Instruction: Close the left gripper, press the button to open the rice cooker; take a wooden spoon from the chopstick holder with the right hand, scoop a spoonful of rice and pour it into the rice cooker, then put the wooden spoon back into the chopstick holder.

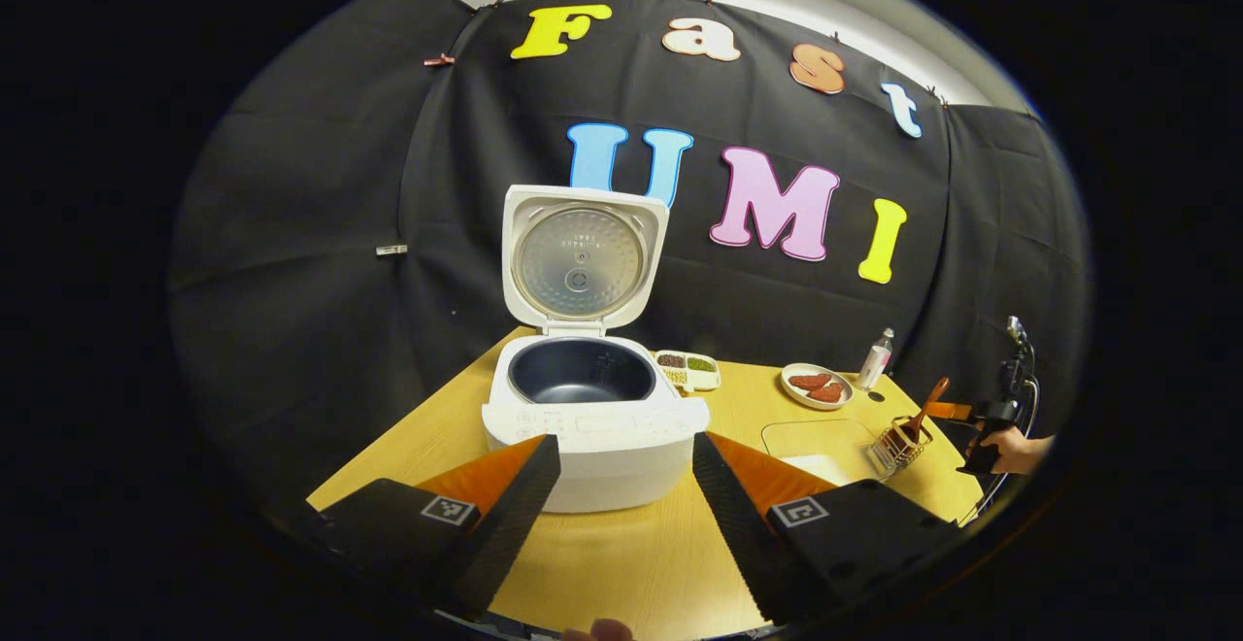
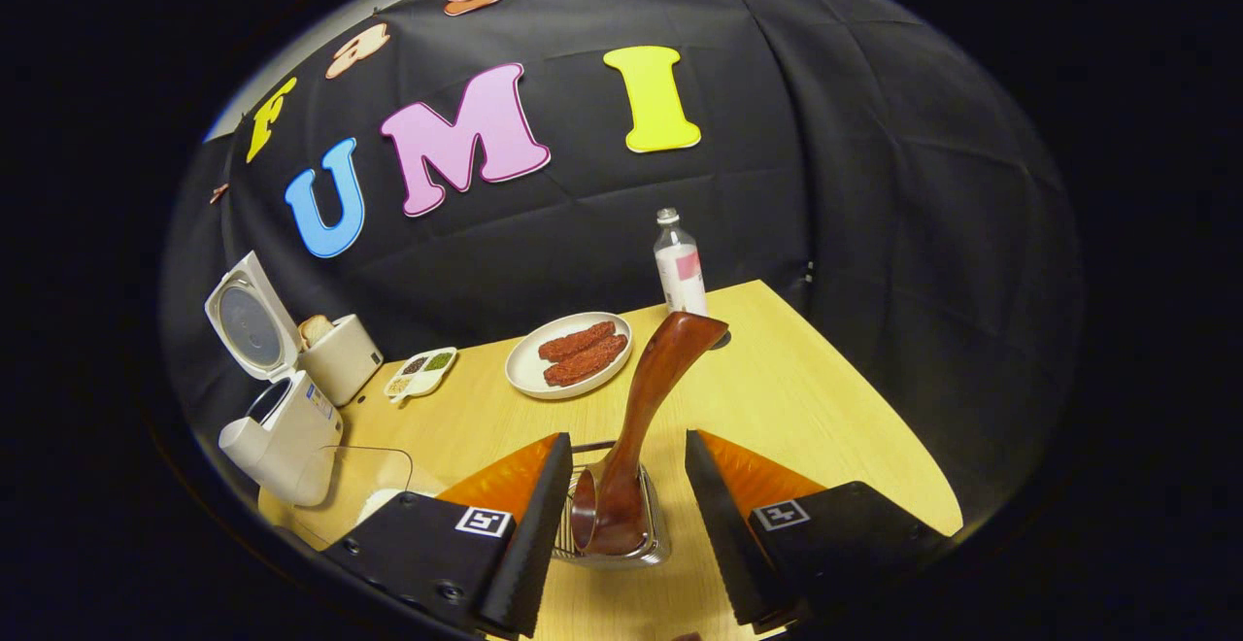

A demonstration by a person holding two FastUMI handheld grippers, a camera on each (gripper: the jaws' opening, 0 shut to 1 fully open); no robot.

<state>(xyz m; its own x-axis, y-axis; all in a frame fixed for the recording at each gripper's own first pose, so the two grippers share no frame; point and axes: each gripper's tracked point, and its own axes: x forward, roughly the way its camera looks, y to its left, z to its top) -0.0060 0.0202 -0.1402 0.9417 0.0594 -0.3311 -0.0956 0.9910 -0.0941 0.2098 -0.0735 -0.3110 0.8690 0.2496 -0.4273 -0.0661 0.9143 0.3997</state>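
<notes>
Lid up on the rice cooker (image 1: 594, 418) in the left gripper view, so the button step looks finished; its dark inner pot shows no rice. The left gripper (image 1: 626, 486) hangs before it with jaws wide, holding nothing. A divided dish (image 1: 688, 370), a plate (image 1: 818, 386) and a bottle (image 1: 875, 359) stand behind on the desk (image 1: 631, 563).

In the right gripper view, the right gripper (image 2: 626, 515) has its jaws wide on either side of the wooden spoon (image 2: 641, 418), apart from it, which stands in the chopstick holder (image 2: 655, 524). Grasping, scooping, pouring and returning are left. A clear container (image 2: 359, 486) lies between holder and cooker.
</notes>
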